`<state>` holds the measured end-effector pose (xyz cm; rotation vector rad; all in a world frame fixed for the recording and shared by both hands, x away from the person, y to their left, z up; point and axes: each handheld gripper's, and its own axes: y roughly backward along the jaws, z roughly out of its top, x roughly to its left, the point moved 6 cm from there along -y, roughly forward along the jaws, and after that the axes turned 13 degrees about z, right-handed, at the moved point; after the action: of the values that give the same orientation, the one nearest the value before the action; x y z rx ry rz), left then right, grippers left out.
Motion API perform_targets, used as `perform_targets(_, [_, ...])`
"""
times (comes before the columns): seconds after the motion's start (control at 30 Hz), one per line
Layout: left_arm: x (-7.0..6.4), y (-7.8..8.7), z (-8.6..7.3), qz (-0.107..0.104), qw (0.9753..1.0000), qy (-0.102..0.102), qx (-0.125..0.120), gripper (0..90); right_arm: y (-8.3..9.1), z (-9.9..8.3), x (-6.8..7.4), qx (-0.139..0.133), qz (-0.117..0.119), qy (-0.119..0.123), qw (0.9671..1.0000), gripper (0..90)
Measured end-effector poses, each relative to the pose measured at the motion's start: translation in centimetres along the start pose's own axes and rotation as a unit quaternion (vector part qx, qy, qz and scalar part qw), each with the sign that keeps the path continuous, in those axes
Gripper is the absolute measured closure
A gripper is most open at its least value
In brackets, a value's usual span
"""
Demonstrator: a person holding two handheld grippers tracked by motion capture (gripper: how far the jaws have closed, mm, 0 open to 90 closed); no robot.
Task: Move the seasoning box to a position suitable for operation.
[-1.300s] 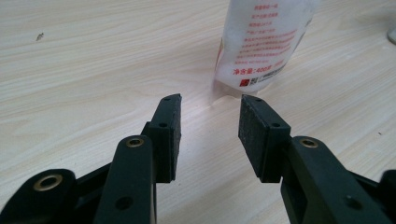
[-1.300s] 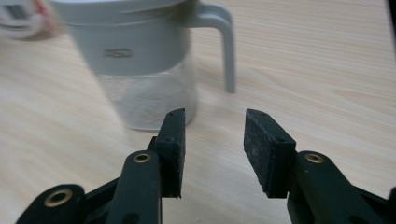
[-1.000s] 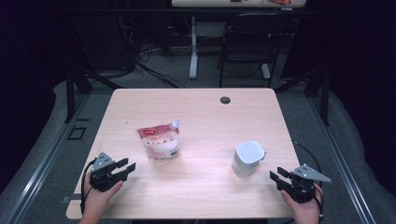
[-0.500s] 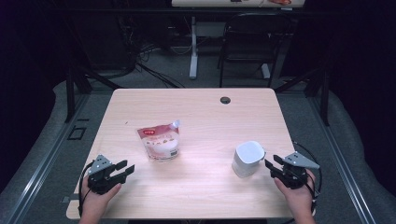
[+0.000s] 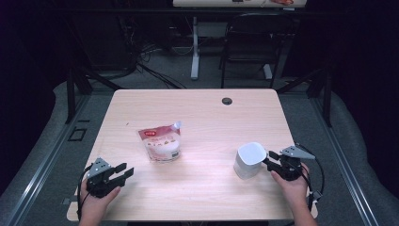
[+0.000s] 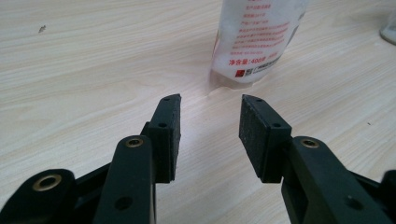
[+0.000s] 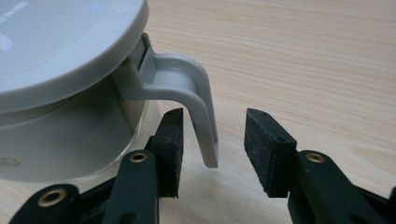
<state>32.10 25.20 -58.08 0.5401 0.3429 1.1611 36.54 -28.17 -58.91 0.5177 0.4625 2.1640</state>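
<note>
Right gripper view shows us our right gripper [image 7: 212, 126] with jaws apart around the stiff, thin handle [image 7: 196, 98] of the hard white jug [image 5: 249, 160] near the surface's right edge, the best hold.

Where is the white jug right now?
High view: the white jug stands at the table's right side, just left of the right tool, whose open jaws straddle its handle.

wooden table [image 5: 197, 113], black chair [image 5: 249, 47], grey floor [image 5: 155, 77]
</note>
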Motion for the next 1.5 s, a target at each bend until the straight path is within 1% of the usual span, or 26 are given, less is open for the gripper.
perform_targets(0.03, [0.0, 0.0, -0.1, -0.001, 1.0000, 0.001, 0.001, 58.8, -0.2, 0.0, 0.1, 0.000, 0.000, 0.007, 1.0000, 60.7])
perform_targets(0.1, [0.0, 0.0, -0.1, 0.000, 1.0000, 0.000, 0.002, 58.9, -0.2, 0.1, 0.1, -0.002, 0.001, 0.008, 1.0000, 61.5])
perform_targets(0.13, [0.0, 0.0, -0.1, 0.001, 1.0000, 0.001, 0.002, 58.9, -0.3, 0.2, 0.2, -0.003, 0.002, 0.013, 0.9999, 63.0])
perform_targets(0.2, [0.0, 0.0, -0.1, 0.002, 1.0000, 0.000, 0.000, 58.9, -0.4, 0.6, 0.5, -0.004, 0.000, 0.028, 0.9996, 68.9])
perform_targets(0.23, [0.0, 0.0, -0.1, 0.002, 1.0000, 0.000, 0.000, 58.9, -0.4, 0.6, 0.5, -0.004, 0.000, 0.028, 0.9996, 68.9])
perform_targets(0.27, [0.0, 0.0, -0.1, 0.002, 1.0000, 0.000, 0.000, 58.9, -0.5, 0.7, 0.6, -0.005, 0.003, 0.030, 0.9995, 71.7])
perform_targets(0.33, [0.1, 0.0, -0.1, -0.001, 1.0000, 0.003, 0.001, 58.9, -0.6, 0.8, 0.8, -0.005, -0.004, 0.038, 0.9993, 76.8])
perform_targets(0.4, [0.1, -0.1, 0.0, -0.001, 1.0000, 0.005, 0.000, 59.1, -0.5, 0.7, 0.8, -0.006, -0.002, 0.034, 0.9994, 78.6])
perform_targets(0.43, [0.1, -0.1, 0.0, -0.001, 1.0000, 0.003, 0.000, 59.2, -0.5, 0.6, 0.8, -0.007, 0.002, 0.025, 0.9997, 79.5])
perform_targets(0.47, [0.1, -0.1, 0.0, -0.003, 1.0000, 0.005, -0.001, 59.2, -0.5, 0.6, 0.8, -0.009, 0.002, 0.023, 0.9997, 79.6])
perform_targets(0.6, [0.2, -0.1, 0.0, -0.002, 1.0000, 0.004, 0.000, 59.2, -0.4, 0.6, 1.1, -0.009, -0.007, 0.023, 0.9997, 80.0])
perform_targets(0.63, [0.1, 0.0, 0.0, -0.002, 1.0000, 0.003, 0.002, 59.2, -0.3, 0.5, 1.2, -0.004, -0.012, 0.021, 0.9997, 80.1])
perform_targets(0.7, [0.1, 0.0, 0.0, -0.001, 1.0000, 0.002, 0.002, 59.4, -0.3, 0.5, 1.4, -0.006, -0.019, 0.019, 0.9996, 80.5])
perform_targets(0.83, [0.1, 0.0, 0.0, 0.000, 1.0000, 0.002, 0.000, 59.2, -0.3, 0.5, 1.6, -0.008, -0.023, 0.016, 0.9996, 81.0])
perform_targets(0.87, [0.2, 0.0, 0.1, 0.001, 1.0000, 0.003, -0.002, 59.0, -0.2, 0.5, 1.9, -0.003, -0.028, 0.016, 0.9995, 81.3])
perform_targets(0.93, [0.2, 0.0, 0.1, 0.002, 1.0000, 0.003, -0.004, 58.9, -0.2, 0.4, 2.1, -0.006, -0.027, 0.010, 0.9996, 81.5])
perform_targets(1.0, [0.2, 0.0, 0.2, 0.003, 1.0000, 0.001, -0.005, 58.8, -0.2, 0.4, 2.2, -0.004, -0.028, 0.012, 0.9995, 81.6])
perform_targets(1.03, [0.3, 0.1, 0.2, 0.004, 1.0000, 0.002, -0.004, 58.7, -0.2, 0.4, 2.6, -0.007, -0.031, 0.010, 0.9994, 81.5])
perform_targets(1.1, [0.3, 0.1, 0.2, 0.003, 1.0000, 0.002, -0.004, 58.6, -0.2, 0.5, 2.7, -0.005, -0.034, 0.011, 0.9993, 81.5])
perform_targets(1.17, [0.4, 0.1, 0.2, 0.005, 0.9999, 0.008, -0.010, 58.6, -0.2, 0.7, 3.4, -0.011, -0.033, 0.008, 0.9993, 81.7])
perform_targets(1.2, [0.4, 0.1, 0.2, 0.005, 0.9999, 0.009, -0.011, 58.6, -0.2, 0.7, 3.4, -0.011, -0.033, 0.008, 0.9993, 81.7])
perform_targets(1.3, [0.3, 0.1, 0.3, 0.002, 0.9999, 0.008, -0.007, 58.6, -0.2, 1.2, 4.4, -0.026, -0.027, 0.004, 0.9993, 81.8])
perform_targets(1.37, [0.3, 0.1, 0.3, 0.002, 1.0000, 0.004, -0.005, 58.6, -0.3, 1.6, 5.2, -0.029, -0.025, 0.010, 0.9992, 81.6])
perform_targets(1.4, [0.1, 0.0, 0.3, 0.002, 0.9999, 0.005, -0.010, 58.6, -0.3, 1.7, 5.5, -0.030, -0.026, 0.014, 0.9991, 81.6])
perform_targets(1.43, [0.1, 0.0, 0.3, 0.002, 0.9999, 0.005, -0.010, 58.7, -0.3, 1.7, 5.5, -0.030, -0.026, 0.014, 0.9991, 81.6])
perform_targets(1.5, [0.0, 0.0, 0.3, 0.001, 1.0000, 0.001, -0.008, 58.7, -0.6, 2.0, 6.8, -0.030, -0.015, 0.022, 0.9992, 81.7])
